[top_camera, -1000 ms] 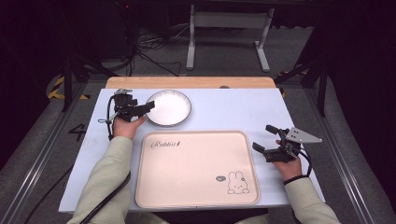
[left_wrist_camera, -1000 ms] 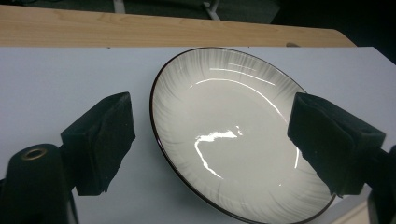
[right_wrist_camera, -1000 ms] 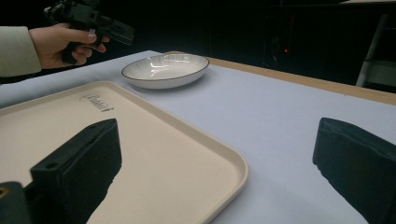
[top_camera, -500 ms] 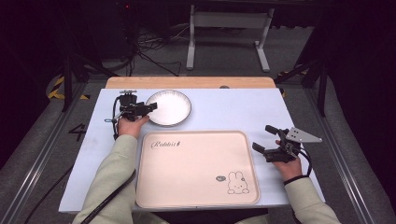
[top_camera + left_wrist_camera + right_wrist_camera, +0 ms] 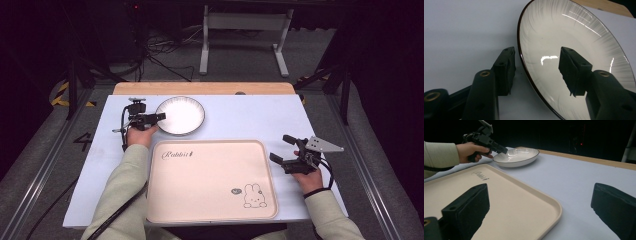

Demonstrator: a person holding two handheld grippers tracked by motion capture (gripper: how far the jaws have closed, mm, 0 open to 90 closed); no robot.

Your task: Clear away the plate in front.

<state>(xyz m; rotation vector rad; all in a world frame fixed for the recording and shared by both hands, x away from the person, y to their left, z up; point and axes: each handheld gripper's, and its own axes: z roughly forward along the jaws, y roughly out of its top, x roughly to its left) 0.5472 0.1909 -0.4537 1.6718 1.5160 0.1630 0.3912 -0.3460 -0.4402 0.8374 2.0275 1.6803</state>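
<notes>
— Covered by a pale blue-white sheet, that table (image 5: 240, 117), with a strip of bare wood along the far edge.

— And lying on it?

— A white plate (image 5: 180, 115) with a dark rim, far left, flat on the sheet. Nearer, a cream tray (image 5: 210, 180) — square to the front edge, printed with a rabbit and a word in script.

— Touching?

— Close, but apart.

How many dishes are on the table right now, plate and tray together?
2. The white plate sits at the far left, its rim between the open jaws of the left gripper, which have just been closing. The beige tray lies at the near edge, centre.
</notes>
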